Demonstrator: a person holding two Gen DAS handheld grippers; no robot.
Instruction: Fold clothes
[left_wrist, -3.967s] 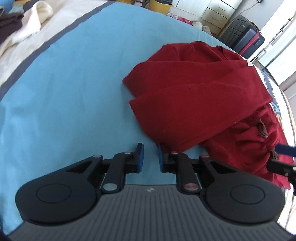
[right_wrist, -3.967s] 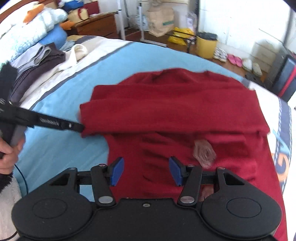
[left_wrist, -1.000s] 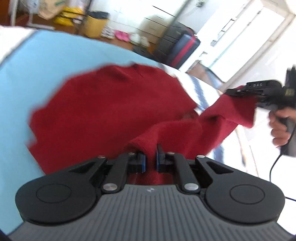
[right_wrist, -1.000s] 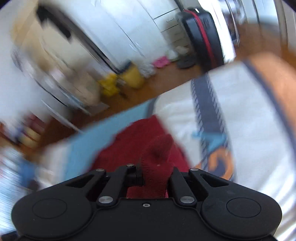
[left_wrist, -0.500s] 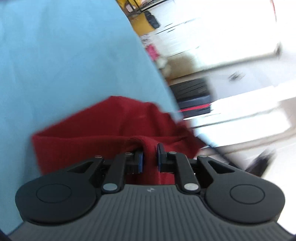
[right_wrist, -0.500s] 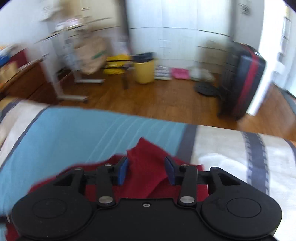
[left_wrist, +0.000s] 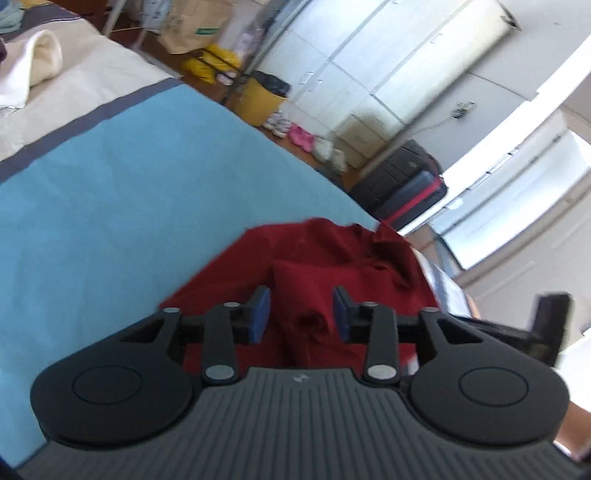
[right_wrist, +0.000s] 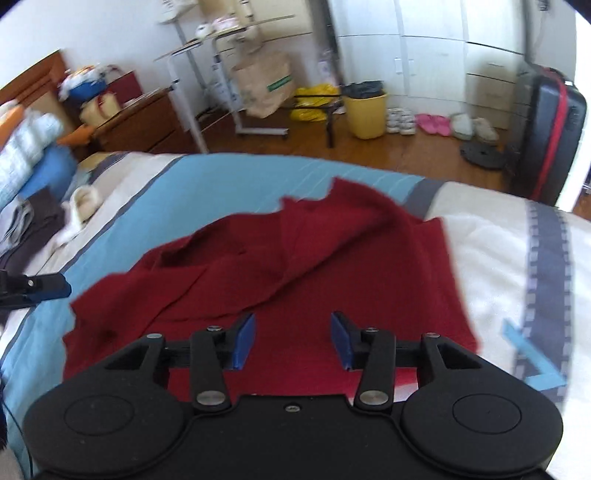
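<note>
Both tongs stand released above the red sweater (right_wrist: 332, 273): our left tongs (left_wrist: 301, 319) have their blue pads apart with a raised fold of cloth between them that neither pad presses, and our right tongs (right_wrist: 292, 341) are spread wide over a flat part of the same garment, holding nothing. The red sweater lies on the bed (right_wrist: 229, 177), mostly on the blue panel of the cover, with its right side reaching onto the white panel. It is not flat; a loose flap lies across its middle and the far edge is wrinkled.

We judge the knit to be soft, thick and rather light, so it will sag and bend wherever we lift it, and it should not slip from the pads. We think the best places to hold are the edges or corners, one for each tongs, because a pinch in the middle would only pull up a bump.
</note>
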